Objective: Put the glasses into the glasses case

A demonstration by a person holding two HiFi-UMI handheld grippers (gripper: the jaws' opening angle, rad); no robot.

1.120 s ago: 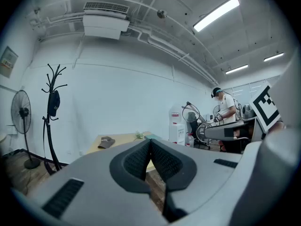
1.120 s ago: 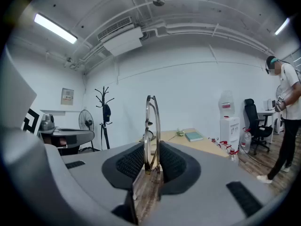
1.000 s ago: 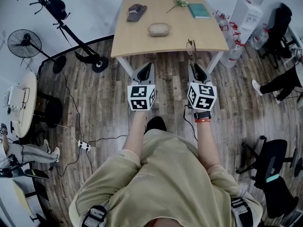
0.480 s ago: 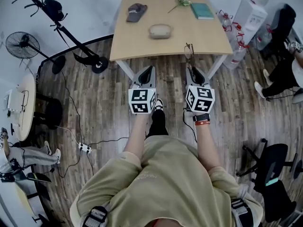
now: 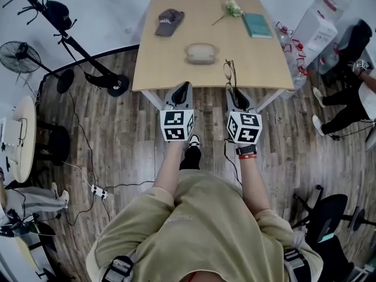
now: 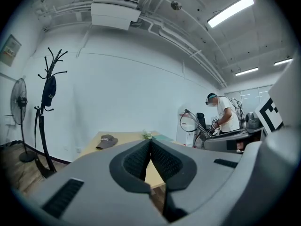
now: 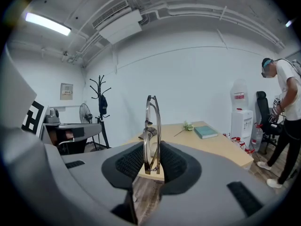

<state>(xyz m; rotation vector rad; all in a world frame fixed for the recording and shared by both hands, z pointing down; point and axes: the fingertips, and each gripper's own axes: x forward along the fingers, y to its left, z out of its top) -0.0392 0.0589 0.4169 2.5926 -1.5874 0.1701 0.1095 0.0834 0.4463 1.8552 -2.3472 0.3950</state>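
A beige glasses case [image 5: 201, 53] lies closed in the middle of the wooden table [image 5: 158, 69]. My right gripper [image 5: 234, 90] is shut on the thin-framed glasses [image 5: 228, 72], which stick out ahead over the table's near edge, to the right of the case. In the right gripper view the folded glasses [image 7: 153, 128] stand upright between the pads of that gripper [image 7: 153, 163]. My left gripper [image 5: 183, 87] hovers at the table's near edge, short of the case. Its jaws [image 6: 150, 145] are shut with nothing between them.
A grey cap [image 5: 168, 22], a flower sprig [image 5: 232, 7] and a teal book [image 5: 257, 25] lie at the table's far side. A wheeled coat stand [image 5: 76, 46] and fan [image 5: 20, 56] stand left. A water dispenser [image 5: 320, 22] and a seated person [image 5: 352, 98] are to the right.
Both grippers have moved forward to the table. The glasses now reach over its near edge, and the left gripper's tips have reached that edge.
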